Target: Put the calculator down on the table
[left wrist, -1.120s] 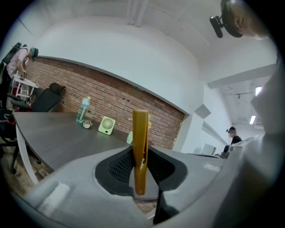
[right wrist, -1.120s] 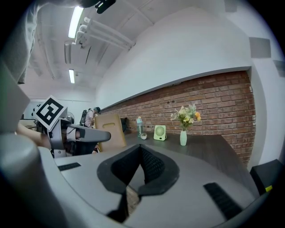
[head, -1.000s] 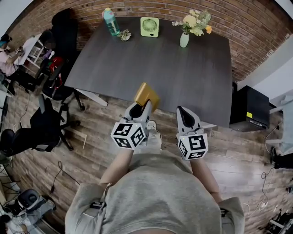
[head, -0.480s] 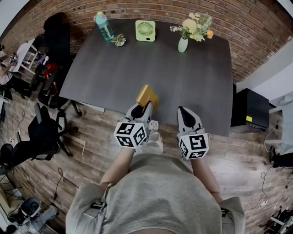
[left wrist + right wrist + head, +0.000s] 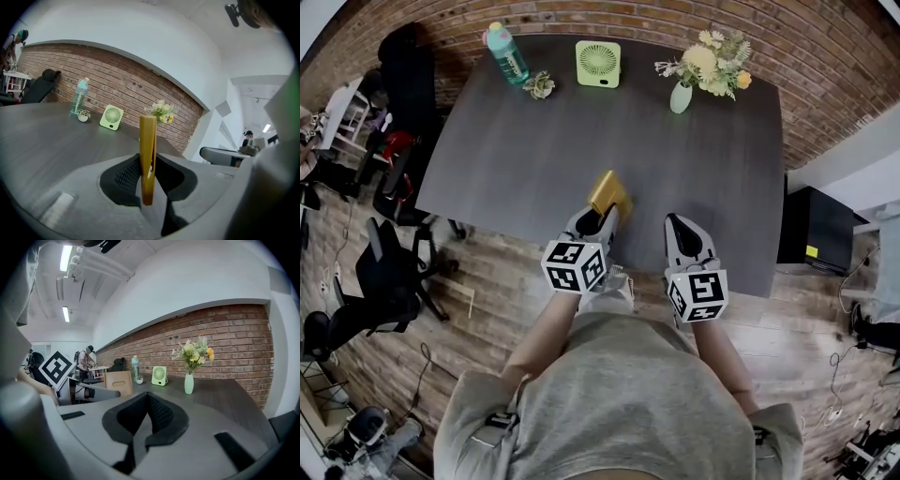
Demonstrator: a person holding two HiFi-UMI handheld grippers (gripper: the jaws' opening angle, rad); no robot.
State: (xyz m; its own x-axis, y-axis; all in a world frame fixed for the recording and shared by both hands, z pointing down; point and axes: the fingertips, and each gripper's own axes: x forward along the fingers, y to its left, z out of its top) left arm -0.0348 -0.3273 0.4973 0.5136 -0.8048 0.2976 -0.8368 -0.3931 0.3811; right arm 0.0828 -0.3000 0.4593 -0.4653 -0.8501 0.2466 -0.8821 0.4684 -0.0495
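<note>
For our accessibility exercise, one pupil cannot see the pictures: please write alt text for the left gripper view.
A flat yellow calculator stands edge-on and upright, clamped between the jaws of the left gripper, with a dark table stretching ahead. At the table's far side, a green fan, a teal bottle and a vase of flowers line a brick wall.

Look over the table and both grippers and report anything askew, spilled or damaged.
Nothing stands out. The bottle, small plant, fan and flower vase stand upright along the far edge of the table, and nothing has spilled. The calculator is not yet on the table: it is clamped edge-up in the left gripper, as the task would have it.
</note>
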